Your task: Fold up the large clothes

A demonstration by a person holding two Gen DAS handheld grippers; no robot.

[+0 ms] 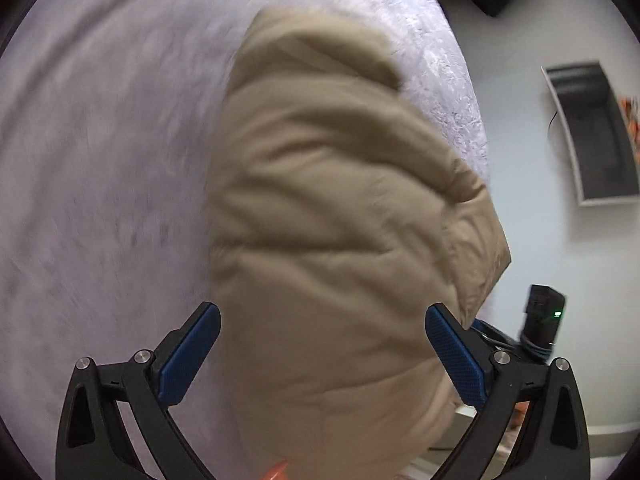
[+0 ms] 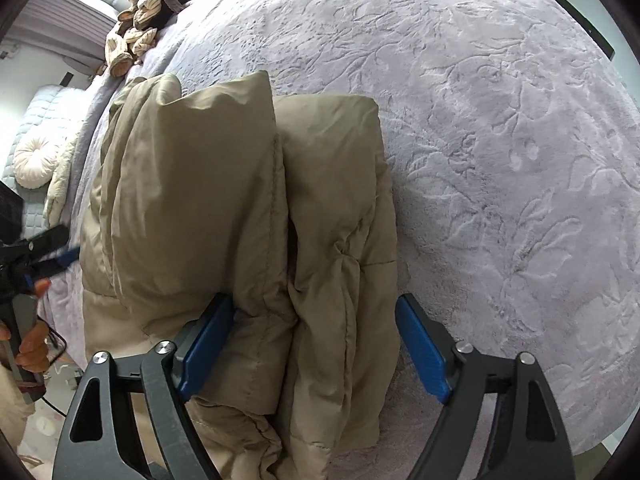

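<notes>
1. Nearest, in the right wrist view, the right gripper point(image 2: 316, 344) has its blue-padded jaws spread wide on either side of the near end of a tan puffer jacket point(image 2: 240, 208). The padding bulges between the jaws, which do not pinch it.
2. The jacket lies on a lilac embossed bedspread point(image 2: 500, 160), already doubled into a thick bundle. Its long axis runs straight ahead, away from the right gripper, with a seam down the middle.
3. In the left wrist view, the left gripper point(image 1: 322, 344) is also wide open, holding nothing. The jacket point(image 1: 340, 220) stretches away between its jaws; this view is motion-blurred, so contact cannot be judged.
4. Both grippers sit at the jacket's edges; the right looks better seated for the next fold.
5. Farthest, a heap of other clothes point(image 2: 140, 28) sits at the far bed edge.
</notes>
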